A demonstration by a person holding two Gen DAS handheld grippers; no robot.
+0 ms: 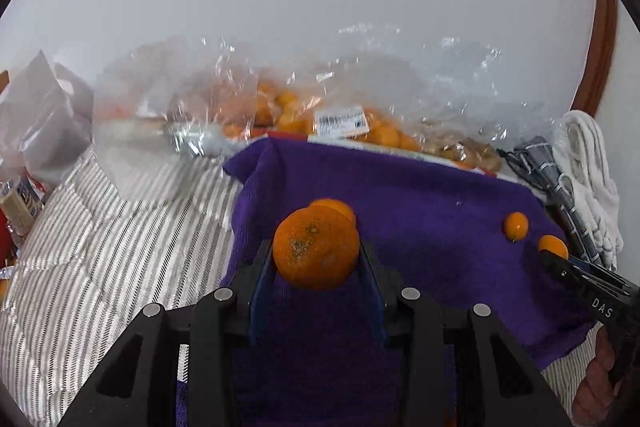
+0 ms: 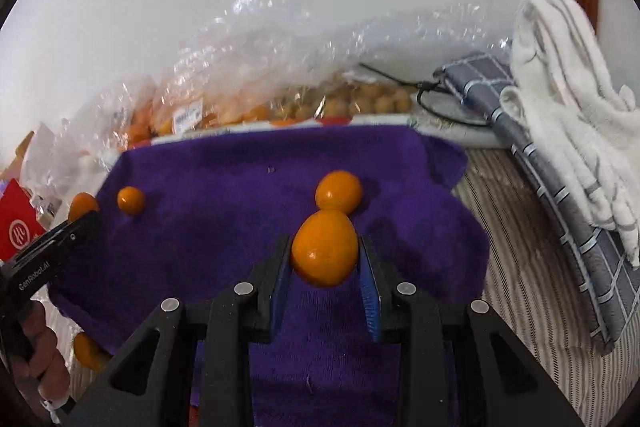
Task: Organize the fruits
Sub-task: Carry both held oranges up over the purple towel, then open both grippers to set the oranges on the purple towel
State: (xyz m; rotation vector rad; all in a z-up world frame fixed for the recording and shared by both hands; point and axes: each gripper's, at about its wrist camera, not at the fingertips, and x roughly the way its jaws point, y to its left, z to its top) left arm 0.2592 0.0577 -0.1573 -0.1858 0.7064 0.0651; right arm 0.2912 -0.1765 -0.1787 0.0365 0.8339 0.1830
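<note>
My left gripper [image 1: 316, 251] is shut on a speckled mandarin [image 1: 310, 251], held just above a purple towel [image 1: 420, 195]. A second orange fruit [image 1: 336, 206] lies on the towel right behind it. My right gripper [image 2: 324, 246] is shut on a smooth oval kumquat [image 2: 322, 253], and another kumquat [image 2: 339, 191] rests on the towel [image 2: 224, 179] just beyond. In the left wrist view the right gripper's fingers [image 1: 576, 273] enter at the right with their kumquat [image 1: 554, 246], beside the lying one [image 1: 516, 225]. The right wrist view has the left gripper's fingers [image 2: 68, 233] at the left edge.
Clear plastic bags of orange fruit [image 1: 288, 107] and brownish fruit [image 2: 360, 103] line the wall behind the towel. A white towel [image 2: 568, 99], a grey checked cloth [image 2: 520, 131] and a black cable [image 2: 436, 95] lie right. A red box [image 2: 18, 227] and a loose orange [image 2: 86, 351] sit left, on striped bedding [image 1: 100, 227].
</note>
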